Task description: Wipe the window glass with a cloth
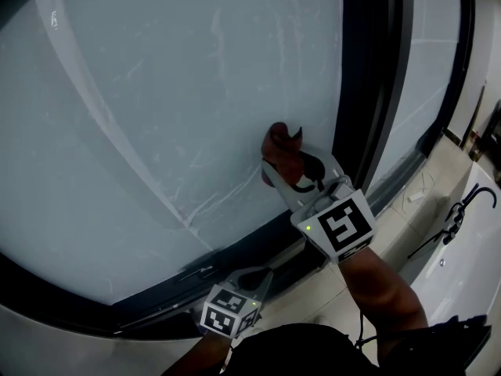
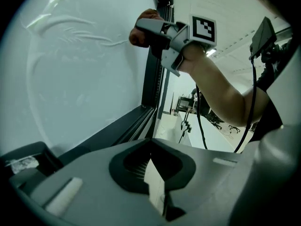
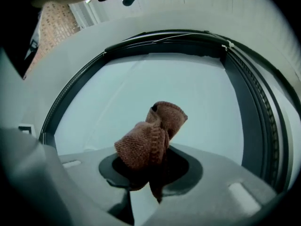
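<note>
Two grippers were in view, the left gripper (image 1: pixel 262 276) and the right gripper (image 1: pixel 291 168), and one brown cloth (image 1: pixel 279 141). There were two panes of window glass, a wide pane (image 1: pixel 156 116) and a narrow pane (image 1: pixel 427 69), parted by one dark frame post (image 1: pixel 366 77).

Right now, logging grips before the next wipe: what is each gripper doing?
Left gripper: jaws shut, nothing between them.
Right gripper: jaws shut on the brown cloth.

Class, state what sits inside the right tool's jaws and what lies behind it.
A bunched brown cloth is clamped inside the right tool. Behind it lies the window glass. The cloth's pinched part and the glass patch behind it are covered.
</note>
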The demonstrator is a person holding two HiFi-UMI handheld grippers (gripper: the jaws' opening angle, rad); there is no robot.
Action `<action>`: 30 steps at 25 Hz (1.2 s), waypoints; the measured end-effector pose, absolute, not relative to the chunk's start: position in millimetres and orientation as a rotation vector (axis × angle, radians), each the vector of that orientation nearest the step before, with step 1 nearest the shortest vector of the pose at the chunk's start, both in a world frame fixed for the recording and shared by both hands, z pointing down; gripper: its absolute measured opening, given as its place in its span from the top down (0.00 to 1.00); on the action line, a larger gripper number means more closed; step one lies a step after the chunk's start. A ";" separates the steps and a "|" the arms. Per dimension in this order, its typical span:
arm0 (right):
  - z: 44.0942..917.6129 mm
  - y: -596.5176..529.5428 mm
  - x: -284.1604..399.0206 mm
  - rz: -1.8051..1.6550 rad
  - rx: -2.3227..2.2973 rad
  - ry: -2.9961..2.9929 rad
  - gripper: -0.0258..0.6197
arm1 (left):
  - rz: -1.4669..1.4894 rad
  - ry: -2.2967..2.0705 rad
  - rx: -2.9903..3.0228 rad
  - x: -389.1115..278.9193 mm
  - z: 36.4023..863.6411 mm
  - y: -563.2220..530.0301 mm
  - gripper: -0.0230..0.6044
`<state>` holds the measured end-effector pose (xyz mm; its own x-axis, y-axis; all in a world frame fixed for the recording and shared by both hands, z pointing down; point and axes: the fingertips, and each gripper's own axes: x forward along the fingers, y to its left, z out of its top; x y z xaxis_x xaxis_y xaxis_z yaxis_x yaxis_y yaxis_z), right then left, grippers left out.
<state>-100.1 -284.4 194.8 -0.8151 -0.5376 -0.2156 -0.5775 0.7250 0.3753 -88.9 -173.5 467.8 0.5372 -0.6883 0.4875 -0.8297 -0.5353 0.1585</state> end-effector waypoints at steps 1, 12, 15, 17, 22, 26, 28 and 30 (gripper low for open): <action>183.5 -285.7 -101.8 0.680 -0.919 2.819 0.79 | 0.521 -1.247 2.406 -89.4 467.6 -172.7 0.94; 133.9 -294.5 -120.3 0.821 -0.949 2.705 0.79 | 0.486 -1.294 2.391 -98.7 464.0 -164.8 0.94; 135.0 -293.4 -121.4 0.842 -0.968 2.676 0.79 | 0.488 -1.297 2.382 -101.6 465.4 -164.2 0.94; 139.1 -293.4 -122.1 0.884 -0.981 2.666 0.79 | 0.489 -1.294 2.378 -101.8 466.4 -163.8 0.94; 148.0 -292.1 -124.2 0.917 -1.004 2.661 0.79 | 0.491 -1.287 2.383 -100.2 467.0 -164.8 0.94; 157.0 -291.7 -125.0 0.894 -1.012 2.670 0.79 | 0.497 -1.282 2.384 -99.8 467.9 -165.2 0.94; 163.2 -291.6 -125.1 0.887 -1.016 2.676 0.79 | 0.496 -1.282 2.384 -99.7 467.6 -165.3 0.94; 169.7 -291.6 -125.4 0.885 -1.020 2.681 0.79 | 0.493 -1.283 2.382 -99.8 468.2 -165.7 0.94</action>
<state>-125.4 -291.6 169.7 -0.7607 -0.5628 -0.3234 -0.6448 0.5975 0.4767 -99.8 -165.7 468.2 0.5191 -0.7094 0.4768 -0.8460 -0.5057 0.1689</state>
